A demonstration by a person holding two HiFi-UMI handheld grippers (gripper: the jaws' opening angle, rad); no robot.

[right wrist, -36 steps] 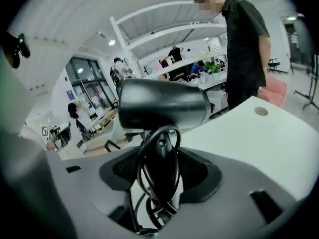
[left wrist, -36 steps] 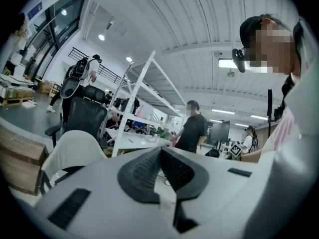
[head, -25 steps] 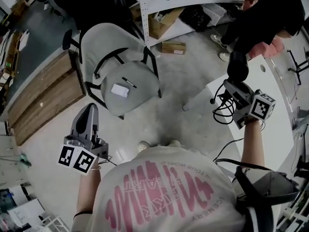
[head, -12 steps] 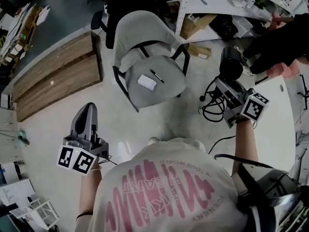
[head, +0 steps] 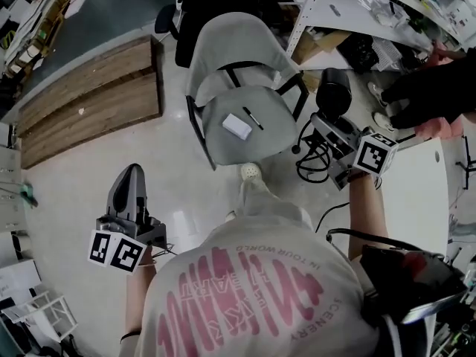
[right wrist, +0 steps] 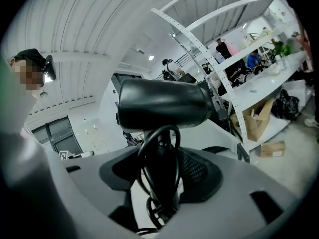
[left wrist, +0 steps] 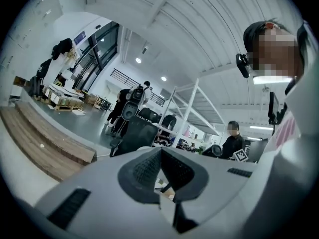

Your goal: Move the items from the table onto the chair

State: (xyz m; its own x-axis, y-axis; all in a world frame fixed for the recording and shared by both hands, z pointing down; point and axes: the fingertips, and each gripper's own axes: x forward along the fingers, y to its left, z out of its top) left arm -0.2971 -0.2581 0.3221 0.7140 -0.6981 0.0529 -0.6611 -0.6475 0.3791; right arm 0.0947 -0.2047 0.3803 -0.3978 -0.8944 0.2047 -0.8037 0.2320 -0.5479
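Hair dryer (head: 332,90) clamped by right gripper (head: 324,122), near chair (head: 223,47)

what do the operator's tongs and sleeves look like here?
The left tongs and right tongs are grey plastic shells tapering to dark ribbed pads. Each carries a white cube with black square markers: left cube, right cube. A thin dark cable trails behind the right one. The person wears a light short-sleeved T-shirt with pink print.
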